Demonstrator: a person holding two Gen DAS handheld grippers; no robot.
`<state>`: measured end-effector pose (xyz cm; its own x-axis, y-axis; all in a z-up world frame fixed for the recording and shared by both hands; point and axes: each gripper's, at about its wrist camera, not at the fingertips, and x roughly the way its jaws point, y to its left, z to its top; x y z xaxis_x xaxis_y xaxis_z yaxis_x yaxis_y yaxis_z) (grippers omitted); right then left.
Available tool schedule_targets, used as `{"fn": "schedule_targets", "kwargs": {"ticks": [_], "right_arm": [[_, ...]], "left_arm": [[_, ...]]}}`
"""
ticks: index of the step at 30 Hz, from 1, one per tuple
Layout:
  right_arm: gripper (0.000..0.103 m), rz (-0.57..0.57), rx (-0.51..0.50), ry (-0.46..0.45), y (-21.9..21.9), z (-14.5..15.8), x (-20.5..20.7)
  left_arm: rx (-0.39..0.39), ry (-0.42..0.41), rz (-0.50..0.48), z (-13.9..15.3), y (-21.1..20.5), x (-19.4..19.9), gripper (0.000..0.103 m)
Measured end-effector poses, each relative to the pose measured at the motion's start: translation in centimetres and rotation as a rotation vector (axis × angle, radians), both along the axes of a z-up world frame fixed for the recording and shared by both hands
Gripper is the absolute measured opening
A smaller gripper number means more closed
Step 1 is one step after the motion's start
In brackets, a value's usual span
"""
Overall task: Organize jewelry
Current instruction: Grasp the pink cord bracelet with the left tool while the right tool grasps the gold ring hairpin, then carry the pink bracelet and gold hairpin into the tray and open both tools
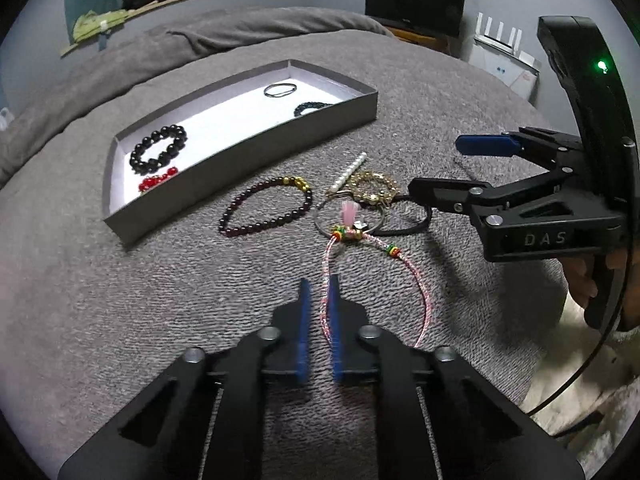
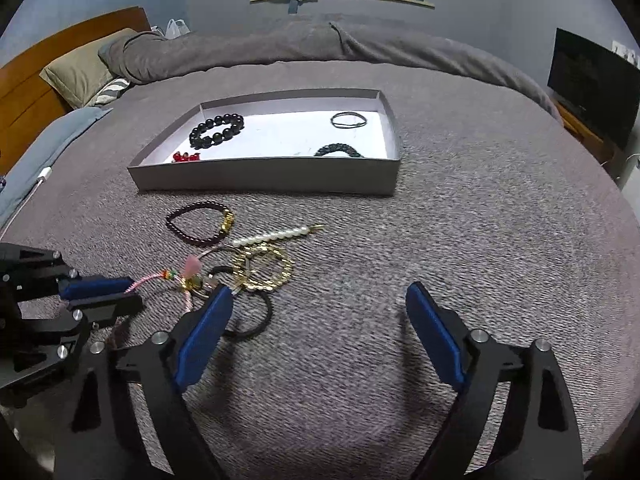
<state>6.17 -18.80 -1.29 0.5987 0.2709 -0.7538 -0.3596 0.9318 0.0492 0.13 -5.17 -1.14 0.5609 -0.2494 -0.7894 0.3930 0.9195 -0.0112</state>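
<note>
1. Pink braided cord bracelet (image 1: pixel 404 268) lies on the grey bed cover (image 1: pixel 120 300), nearest me among the loose jewelry.
2. My left gripper (image 1: pixel 318 300) has its blue fingers (image 1: pixel 305 320) closed together on one strand of this cord.
3. My right gripper (image 2: pixel 316 312) stands with its fingers (image 2: pixel 204 336) wide apart, holding nothing; its left finger sits over a black hair tie (image 2: pixel 256 316).
4. Just beyond the cord I see a gold chain bracelet (image 2: pixel 266 268), a white pearl strand (image 2: pixel 272 236) and a dark red bead bracelet (image 2: pixel 200 226), all close together on the cover.
5. Behind them, the grey cardboard tray (image 2: pixel 264 178) holds a black bead bracelet (image 2: pixel 216 130), red beads (image 2: pixel 186 157), a thin black ring (image 2: pixel 349 120) and a black scrunchie (image 2: pixel 338 151).
</note>
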Motion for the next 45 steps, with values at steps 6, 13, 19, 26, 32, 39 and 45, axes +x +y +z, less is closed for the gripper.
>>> {"fn": "schedule_targets", "kwargs": {"ticks": [6,13,19,26,32,39,45], "right_arm": [[0.076,0.029,0.025,0.022,1.9,-0.2,0.8],[0.063,0.023,0.053,0.083,2.7,-1.4,2.2],[0.040,0.031,0.036,0.090,3.0,-1.9,2.1],[0.039,0.025,0.027,0.058,2.5,-1.3,1.8],[0.039,0.019,0.026,0.028,1.7,-0.3,1.6],[0.039,0.022,0.025,-0.018,1.2,1.7,2.2],[0.039,0.019,0.055,-0.062,0.9,4.1,4.2]], "left_arm": [[0.004,-0.018,0.049,0.6,1.9,0.3,0.004],[-0.005,-0.023,0.060,0.8,2.7,0.2,0.004],[-0.011,-0.021,0.065,0.7,3.0,0.4,0.004],[-0.018,-0.028,0.072,1.0,3.4,0.4,0.004],[-0.029,-0.044,0.079,2.0,4.0,0.4,0.004],[-0.032,-0.100,0.092,4.7,5.2,0.7,0.004],[-0.047,-0.166,0.119,8.4,6.9,2.8,0.004]]}}
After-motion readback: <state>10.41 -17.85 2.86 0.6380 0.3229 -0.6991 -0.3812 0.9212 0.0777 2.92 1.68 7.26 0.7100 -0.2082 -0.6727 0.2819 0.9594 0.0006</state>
